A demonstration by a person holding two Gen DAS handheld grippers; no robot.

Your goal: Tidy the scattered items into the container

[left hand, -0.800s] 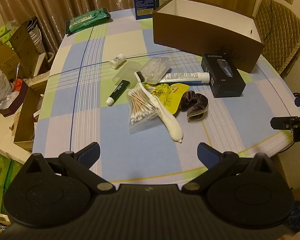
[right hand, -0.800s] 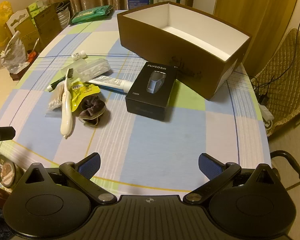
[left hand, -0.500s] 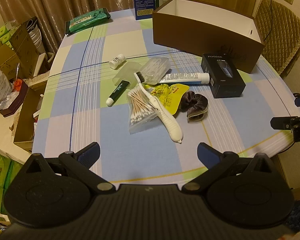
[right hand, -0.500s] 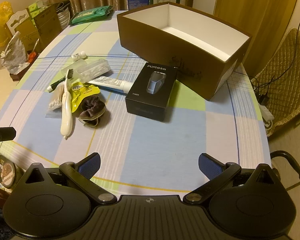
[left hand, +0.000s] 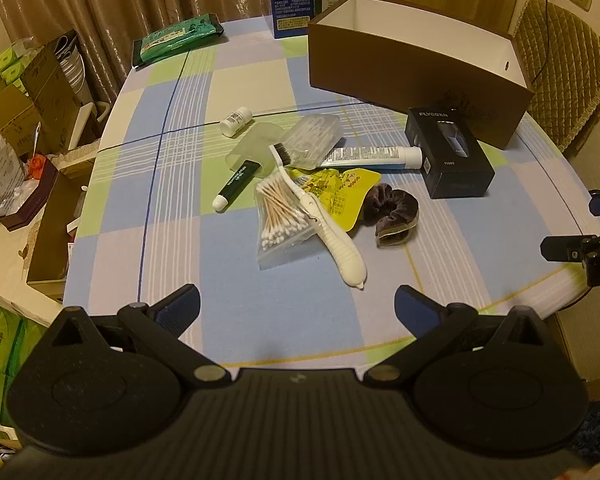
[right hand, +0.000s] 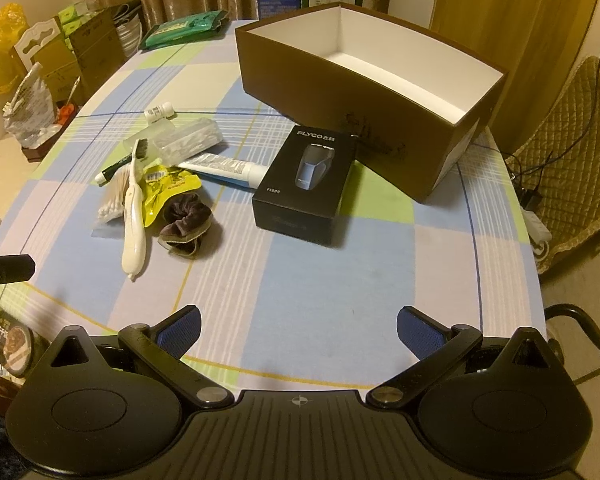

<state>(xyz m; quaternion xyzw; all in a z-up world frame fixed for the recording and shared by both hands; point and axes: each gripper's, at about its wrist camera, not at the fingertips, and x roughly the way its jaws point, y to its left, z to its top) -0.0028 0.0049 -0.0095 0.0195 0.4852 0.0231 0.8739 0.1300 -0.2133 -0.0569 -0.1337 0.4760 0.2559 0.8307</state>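
Hovering over the checked table [right hand: 324,280] with jaws spread wide and nothing between them, left gripper [left hand: 298,306] and right gripper [right hand: 299,326] face scattered toiletries [left hand: 312,196] and a black carton [right hand: 306,184] lying just beside the open brown box [right hand: 340,96].

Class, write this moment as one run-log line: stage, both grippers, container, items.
stage: not started | left gripper: open, empty | right gripper: open, empty | brown box: empty | black shaver box, toothbrush: on table

left gripper [left hand: 298,304] wide open, empty | toothbrush [left hand: 328,226] across cotton swabs [left hand: 280,212]
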